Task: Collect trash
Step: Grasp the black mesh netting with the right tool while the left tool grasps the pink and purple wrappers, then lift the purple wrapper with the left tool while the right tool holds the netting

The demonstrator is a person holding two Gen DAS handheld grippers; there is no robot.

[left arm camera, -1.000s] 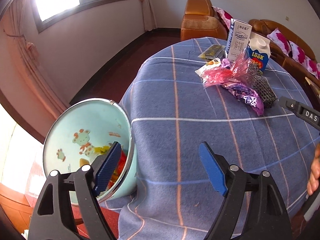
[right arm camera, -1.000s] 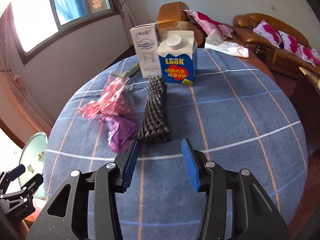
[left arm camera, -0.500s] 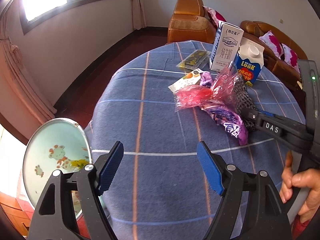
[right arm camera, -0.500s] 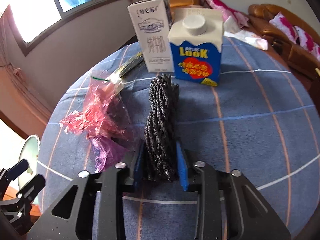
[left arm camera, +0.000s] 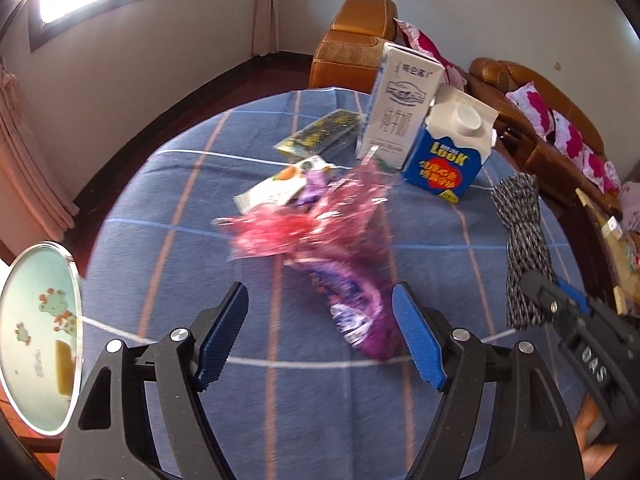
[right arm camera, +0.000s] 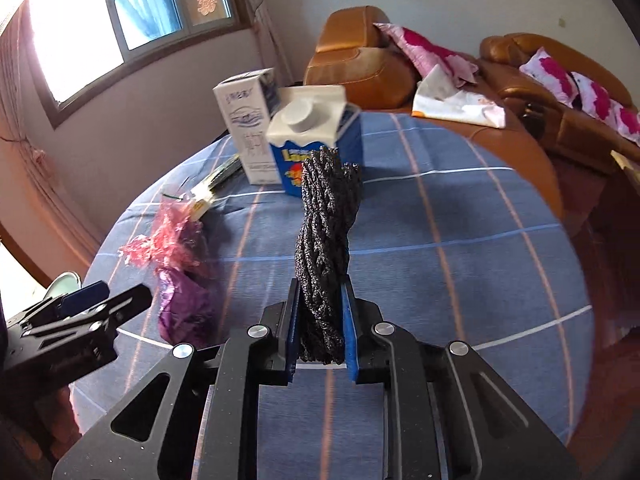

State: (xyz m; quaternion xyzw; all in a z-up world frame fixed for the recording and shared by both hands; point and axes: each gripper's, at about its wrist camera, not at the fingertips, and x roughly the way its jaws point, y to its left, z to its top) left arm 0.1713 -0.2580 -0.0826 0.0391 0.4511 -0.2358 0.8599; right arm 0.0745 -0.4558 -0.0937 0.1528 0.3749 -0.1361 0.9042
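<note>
Rope bundle [right arm camera: 324,248], black-and-white twisted cord, squeezed as the right gripper [right arm camera: 320,332] has just been closing; left gripper [left arm camera: 320,336] gapes wide above crinkly purple wrapper [left arm camera: 352,300].

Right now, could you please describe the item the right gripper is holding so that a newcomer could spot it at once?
On the round table with the blue checked cloth, look in front of the two upright cartons. The right gripper, whose jaws have just been closing, is clamped on a twisted bundle of black-and-white speckled rope. Unlike the crinkly pink and purple wrappers beside it, it is dark, thick and braided.
</note>
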